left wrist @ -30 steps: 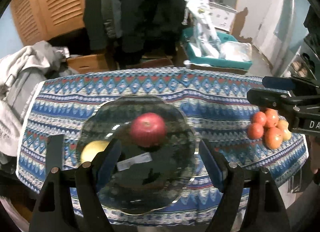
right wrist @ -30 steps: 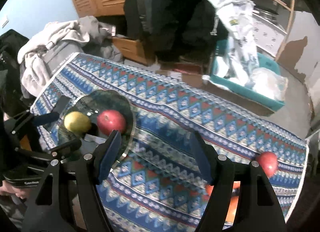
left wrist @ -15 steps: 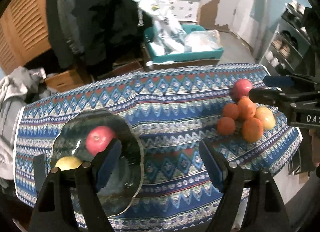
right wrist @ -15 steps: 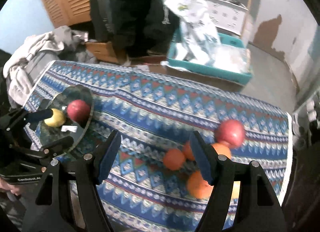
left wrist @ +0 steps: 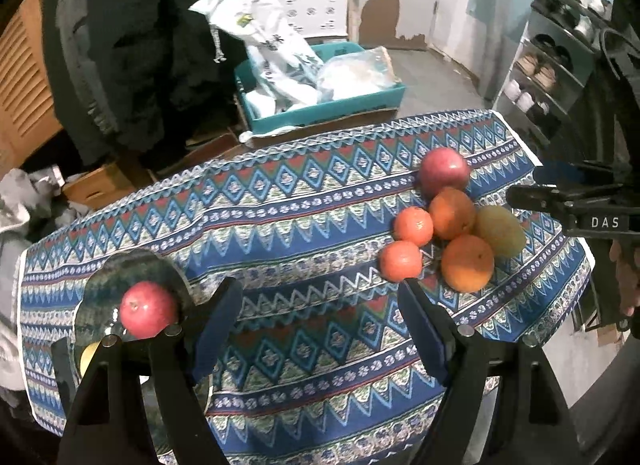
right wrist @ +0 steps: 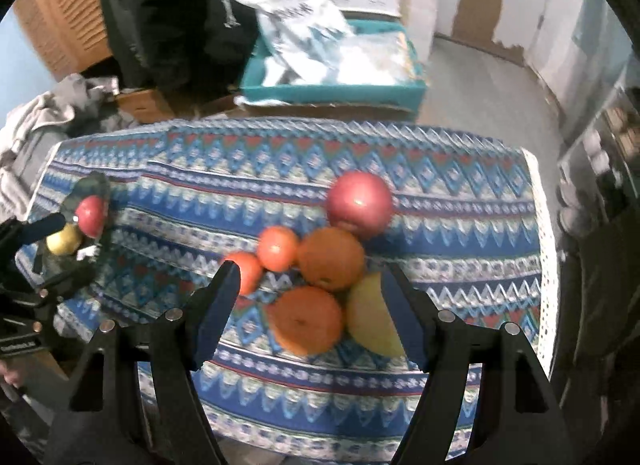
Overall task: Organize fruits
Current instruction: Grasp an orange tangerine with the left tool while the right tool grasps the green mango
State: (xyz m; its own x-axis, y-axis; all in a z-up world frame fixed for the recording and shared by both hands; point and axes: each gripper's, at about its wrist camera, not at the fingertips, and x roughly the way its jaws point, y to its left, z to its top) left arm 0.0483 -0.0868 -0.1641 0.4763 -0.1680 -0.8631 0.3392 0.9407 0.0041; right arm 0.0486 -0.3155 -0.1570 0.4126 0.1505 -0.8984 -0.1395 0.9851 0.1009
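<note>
You are seeing six fruits (left wrist: 452, 225) sitting bunched near the tabletop's right edge, while a red apple (left wrist: 148, 309) and yellow fruit (right wrist: 63, 240) are lying on the glass plate (left wrist: 96, 297) near its left edge.

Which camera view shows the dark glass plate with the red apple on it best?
The left wrist view: the dark glass plate is nearer and sharper there, though the left gripper hides its lower part. The right wrist view shows it small, far left, partly hidden.

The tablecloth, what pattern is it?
Tablecloth: blue, red and white zigzag-and-diamond bands; clearest in the left wrist view.
</note>
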